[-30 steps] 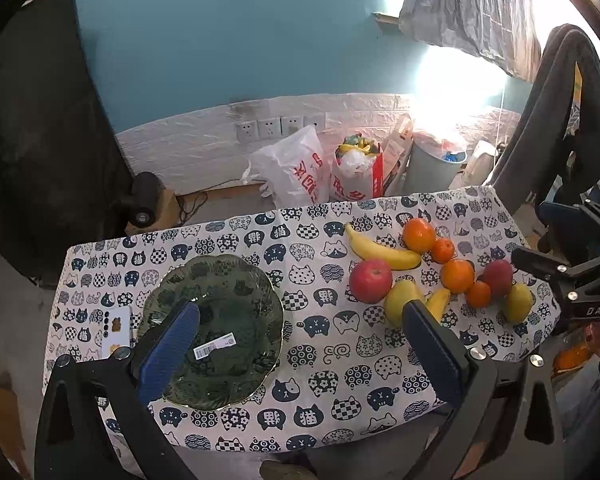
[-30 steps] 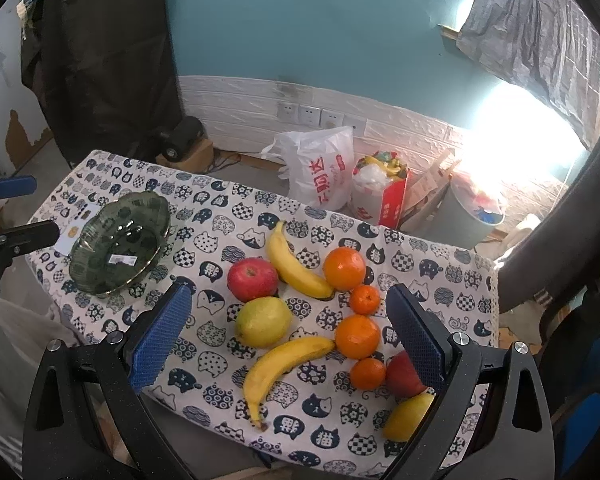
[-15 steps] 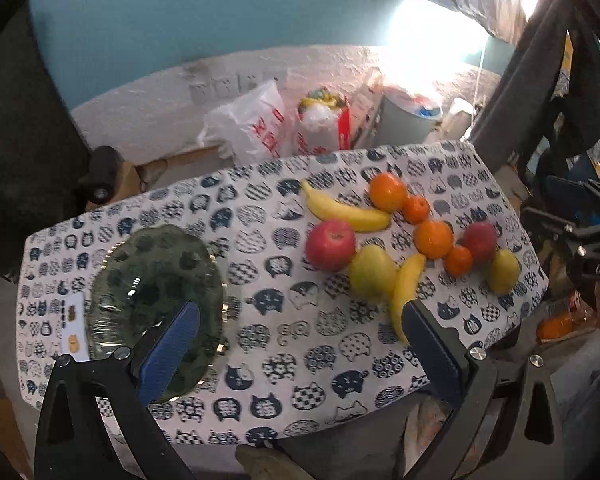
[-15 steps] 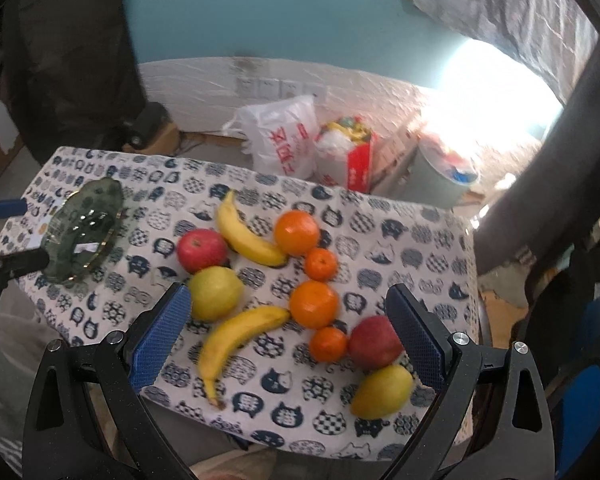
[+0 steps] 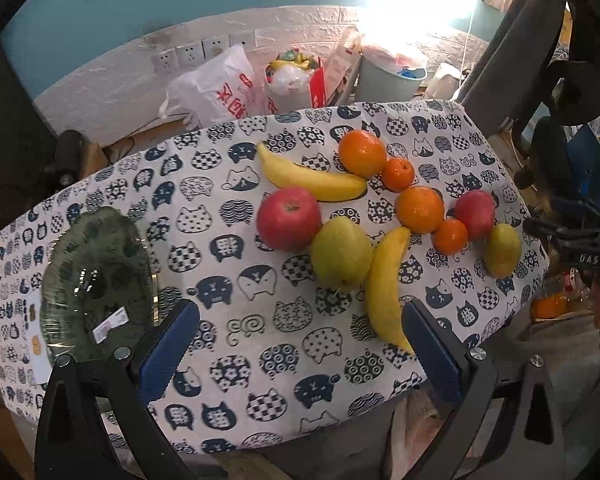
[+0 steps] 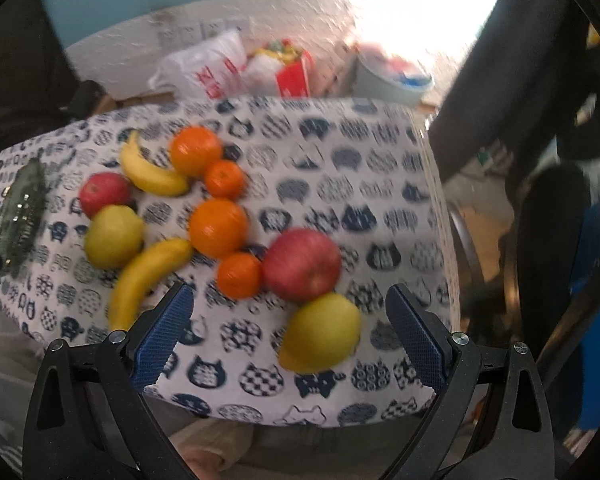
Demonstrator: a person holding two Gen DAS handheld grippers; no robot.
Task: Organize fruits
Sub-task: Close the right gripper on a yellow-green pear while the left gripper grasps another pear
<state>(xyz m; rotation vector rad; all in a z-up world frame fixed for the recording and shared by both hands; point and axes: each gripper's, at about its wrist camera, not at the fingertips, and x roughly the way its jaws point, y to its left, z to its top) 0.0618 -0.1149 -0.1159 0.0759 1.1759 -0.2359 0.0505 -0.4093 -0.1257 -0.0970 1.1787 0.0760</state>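
A green glass plate (image 5: 96,284) sits at the table's left end. Fruit lies in a cluster to its right: two bananas (image 5: 312,178) (image 5: 386,288), two red apples (image 5: 288,218) (image 5: 475,213), two yellow-green pears (image 5: 342,254) (image 5: 501,249) and several oranges (image 5: 362,153). My left gripper (image 5: 300,344) is open and empty above the front edge, between plate and fruit. My right gripper (image 6: 288,330) is open and empty, hovering just before a pear (image 6: 322,332) and a red apple (image 6: 302,264). The right wrist view is motion-blurred.
The table wears a cat-print cloth (image 5: 240,344). Behind it stand plastic bags (image 5: 216,88), a red carton and a pale bin (image 5: 392,80) against a white brick wall. A dark chair and jacket (image 6: 540,92) stand at the table's right end.
Both grippers have moved down and closer to the table. The left view has swung right from the plate toward the fruit. The right gripper has shifted right to the near pear and apple.
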